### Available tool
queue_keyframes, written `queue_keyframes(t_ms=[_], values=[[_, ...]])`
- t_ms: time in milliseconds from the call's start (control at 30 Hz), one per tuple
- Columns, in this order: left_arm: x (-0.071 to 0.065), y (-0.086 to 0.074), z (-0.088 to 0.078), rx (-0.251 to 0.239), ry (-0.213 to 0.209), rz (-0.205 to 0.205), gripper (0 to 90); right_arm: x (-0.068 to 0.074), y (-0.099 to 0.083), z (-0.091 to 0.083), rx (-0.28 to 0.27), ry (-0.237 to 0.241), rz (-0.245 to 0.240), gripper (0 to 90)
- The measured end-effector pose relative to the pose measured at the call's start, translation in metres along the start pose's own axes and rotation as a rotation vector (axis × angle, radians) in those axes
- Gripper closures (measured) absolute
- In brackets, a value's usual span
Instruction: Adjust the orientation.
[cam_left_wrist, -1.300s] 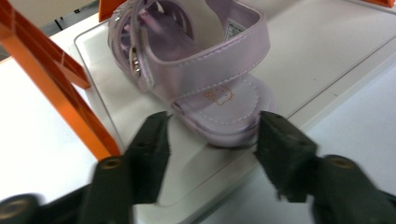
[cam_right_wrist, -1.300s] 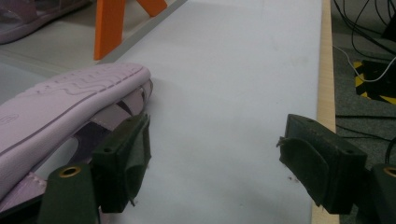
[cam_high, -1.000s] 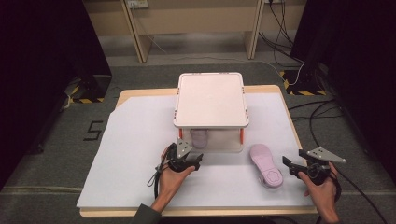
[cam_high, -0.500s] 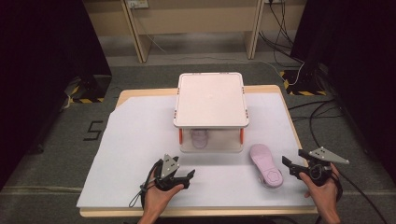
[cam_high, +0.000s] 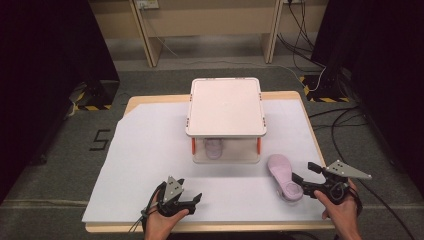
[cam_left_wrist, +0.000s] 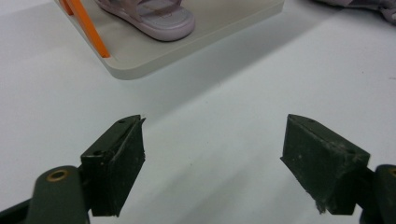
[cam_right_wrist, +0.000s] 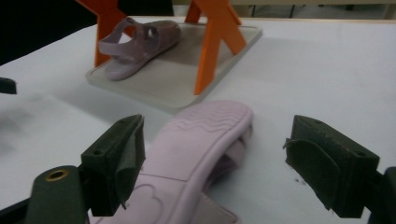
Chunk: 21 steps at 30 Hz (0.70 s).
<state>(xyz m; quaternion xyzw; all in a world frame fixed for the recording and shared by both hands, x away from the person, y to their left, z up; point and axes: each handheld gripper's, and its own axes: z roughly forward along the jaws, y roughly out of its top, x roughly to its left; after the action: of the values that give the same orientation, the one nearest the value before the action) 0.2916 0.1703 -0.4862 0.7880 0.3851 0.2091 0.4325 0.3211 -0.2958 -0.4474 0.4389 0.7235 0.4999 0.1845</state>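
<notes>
right tongs (cam_right_wrist: 212, 163): jaws spread, just been widening, astride upturned pink sandal (cam_right_wrist: 187, 158), pads clear of it | left tongs (cam_left_wrist: 212, 163): released, bare white surface (cam_left_wrist: 224, 102) between jaws | sandals: two, second sandal (cam_right_wrist: 137, 44) ahead on rack (cam_high: 226, 106) bottom tray | orange posts: flanking second sandal

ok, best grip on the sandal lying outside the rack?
The pink sandal lies sole up on the white sheet, lengthwise toward the right gripper, whose open jaws, just widened, already flank it. Probably pinch the narrow midsole across its width, coming in from the near end; the sides there look flat and parallel.
</notes>
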Motion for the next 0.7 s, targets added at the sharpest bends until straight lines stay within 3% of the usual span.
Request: queue_keyframes(t_ms=[100, 133, 367, 500, 567, 633, 700], values=[[0.0, 0.0, 0.0, 0.003, 0.001, 0.003, 20.7, 0.006, -0.002, 0.006, 0.03, 0.028, 0.007, 21.9], [-0.001, 0.0, 0.001, 0.001, 0.003, 0.005, 20.8, 0.008, -0.005, 0.011, 0.061, 0.048, 0.033, 22.2], [-0.003, 0.0, 0.002, 0.004, 0.0, 0.015, 21.1, 0.015, -0.013, 0.023, 0.124, 0.081, 0.047, 23.9], [-0.005, -0.001, 0.005, 0.013, -0.009, 0.024, 21.5, 0.026, -0.013, 0.031, 0.151, 0.113, 0.011, 25.3], [-0.005, 0.0, 0.005, 0.014, -0.009, 0.029, 21.6, 0.036, -0.013, 0.035, 0.17, 0.112, -0.046, 26.1], [-0.005, 0.0, 0.005, 0.012, -0.007, 0.03, 21.7, 0.044, -0.009, 0.036, 0.158, 0.117, -0.092, 33.3], [-0.005, 0.0, 0.005, 0.013, -0.009, 0.029, 21.7, 0.05, -0.007, 0.037, 0.148, 0.143, -0.106, 35.8]])
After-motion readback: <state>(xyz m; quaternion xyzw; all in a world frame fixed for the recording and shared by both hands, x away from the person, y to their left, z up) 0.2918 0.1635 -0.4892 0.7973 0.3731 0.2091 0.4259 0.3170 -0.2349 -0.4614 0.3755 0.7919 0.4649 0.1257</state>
